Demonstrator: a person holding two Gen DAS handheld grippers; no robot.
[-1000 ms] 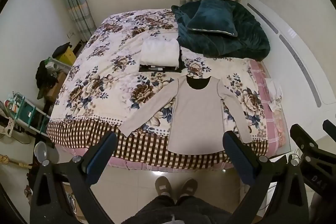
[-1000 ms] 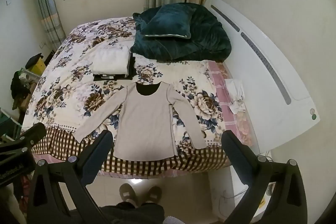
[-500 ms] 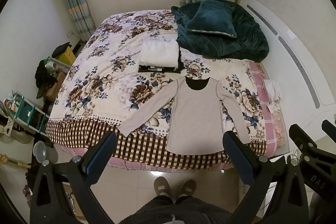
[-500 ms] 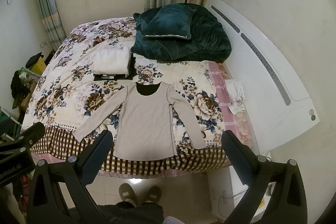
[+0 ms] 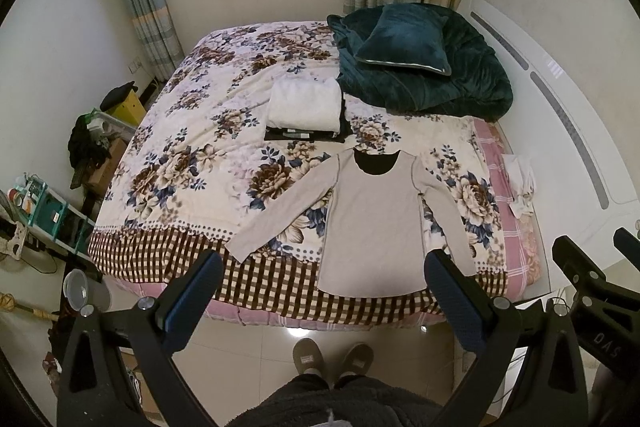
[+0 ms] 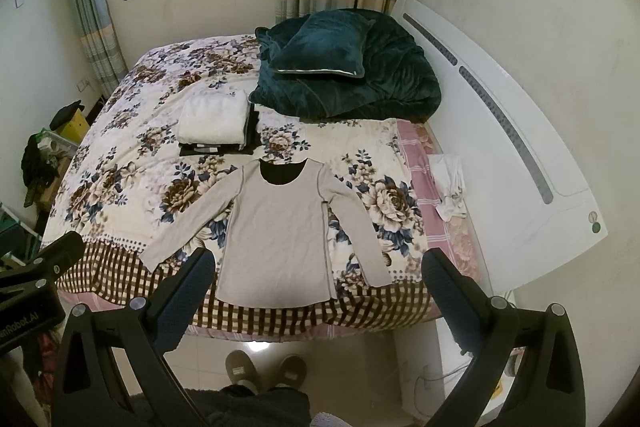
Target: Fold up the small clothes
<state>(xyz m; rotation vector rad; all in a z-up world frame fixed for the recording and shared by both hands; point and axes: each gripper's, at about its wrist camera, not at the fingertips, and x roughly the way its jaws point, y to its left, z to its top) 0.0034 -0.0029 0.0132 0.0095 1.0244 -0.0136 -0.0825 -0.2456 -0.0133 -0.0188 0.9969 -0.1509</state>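
Note:
A beige long-sleeved top lies flat, sleeves spread, near the foot edge of the floral bed; it also shows in the right wrist view. A stack of folded clothes, white on top and dark below, sits behind it, also in the right wrist view. My left gripper is open and empty, held high above the floor in front of the bed. My right gripper is open and empty at the same height.
A dark green quilt and pillow are heaped at the head of the bed by the white headboard. Crumpled white cloth lies at the right bed edge. Shelves and clutter stand left. My slippered feet are on the tiled floor.
Both grippers have drifted slightly; the view of the bed shifts a little. The top and the folded stack have not moved.

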